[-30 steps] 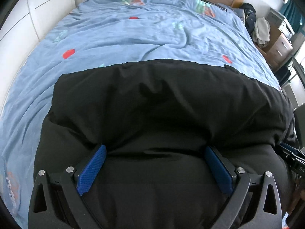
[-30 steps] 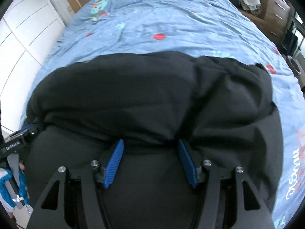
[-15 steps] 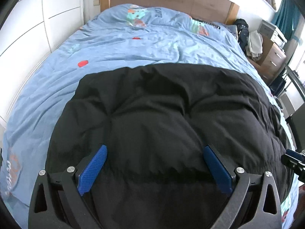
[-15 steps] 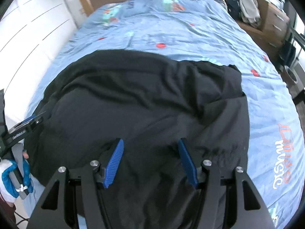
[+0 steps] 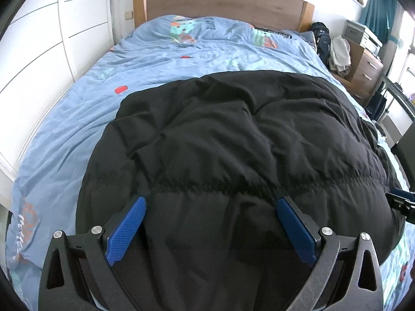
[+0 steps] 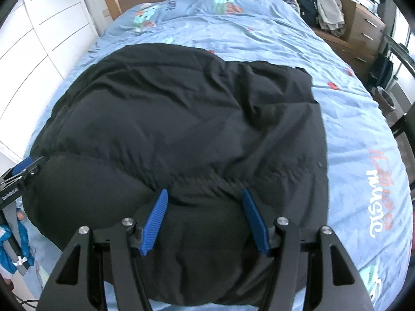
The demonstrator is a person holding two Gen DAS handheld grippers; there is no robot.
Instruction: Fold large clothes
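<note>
So the black puffy jacket is spread across the near half of the bed, over the blue duvet, with its near edge bunched up toward the cameras. It looks like a fold in the making, since a stitched seam runs straight across in front of both claws and the fabric below it rolls over like a doubled layer.

The left gripper has its blue pads set wide with a fat roll of jacket filling the gap between them. Honestly can't tell if they're pinching it or just sitting around it. Same deal with the right gripper: the pads stand apart, padded cloth bulges between, and whether it's a real grip is anyone's guess.

Both tools sit side by side along that near edge, which makes sense for something this wide. Wooden headboard is at the far end, dresser off to the right.
</note>
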